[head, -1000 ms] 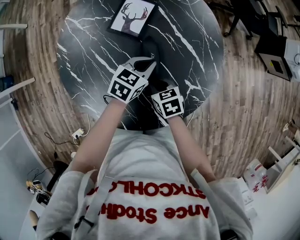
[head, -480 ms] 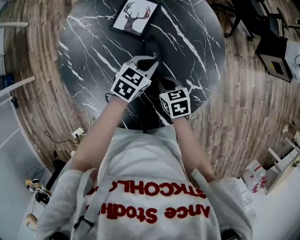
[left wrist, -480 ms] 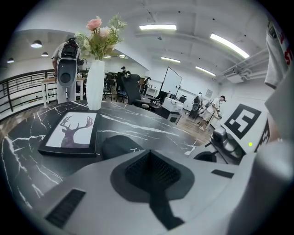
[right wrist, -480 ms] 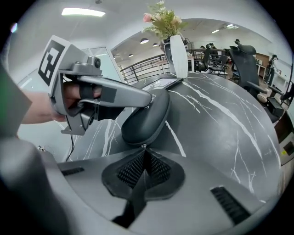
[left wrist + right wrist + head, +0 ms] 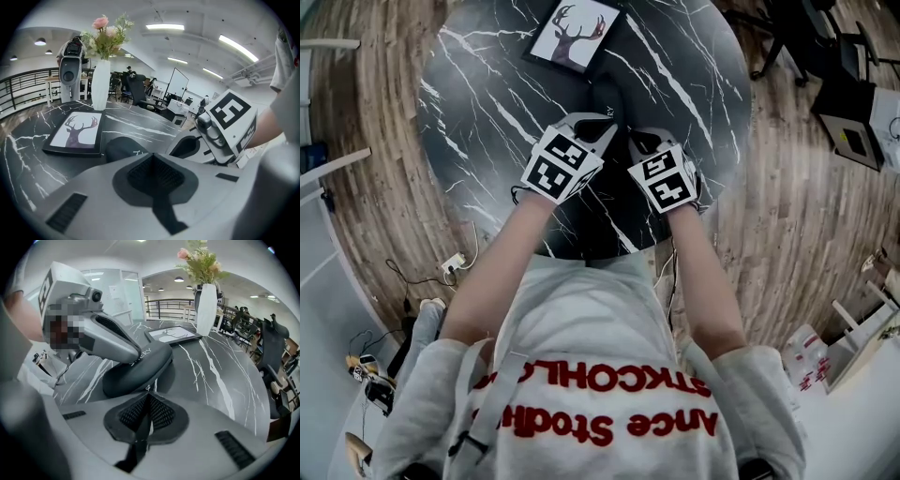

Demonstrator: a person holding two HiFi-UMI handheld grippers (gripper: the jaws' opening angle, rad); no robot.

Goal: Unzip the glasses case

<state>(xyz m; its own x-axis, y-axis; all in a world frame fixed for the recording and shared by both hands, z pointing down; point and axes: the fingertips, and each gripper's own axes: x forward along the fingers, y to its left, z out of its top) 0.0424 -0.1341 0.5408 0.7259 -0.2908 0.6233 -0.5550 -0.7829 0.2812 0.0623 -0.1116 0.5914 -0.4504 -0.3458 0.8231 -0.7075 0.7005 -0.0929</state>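
Note:
A dark grey zipped glasses case lies on the black marble table. In the left gripper view the glasses case shows just past my jaws. My left gripper is shut, and its closed tips press down on the case's top. At the case's near edge my right gripper is shut on the small zipper pull. In the head view the right gripper sits just right of the left one, with the case mostly hidden between them.
A framed deer picture lies at the table's far side. Beside it stands a white vase of flowers. The table's near rim is close to the person's body. An office chair stands off to the right.
My right gripper has slid to the right and slightly away along the case and has rolled. The left gripper has stayed where it was on the case.

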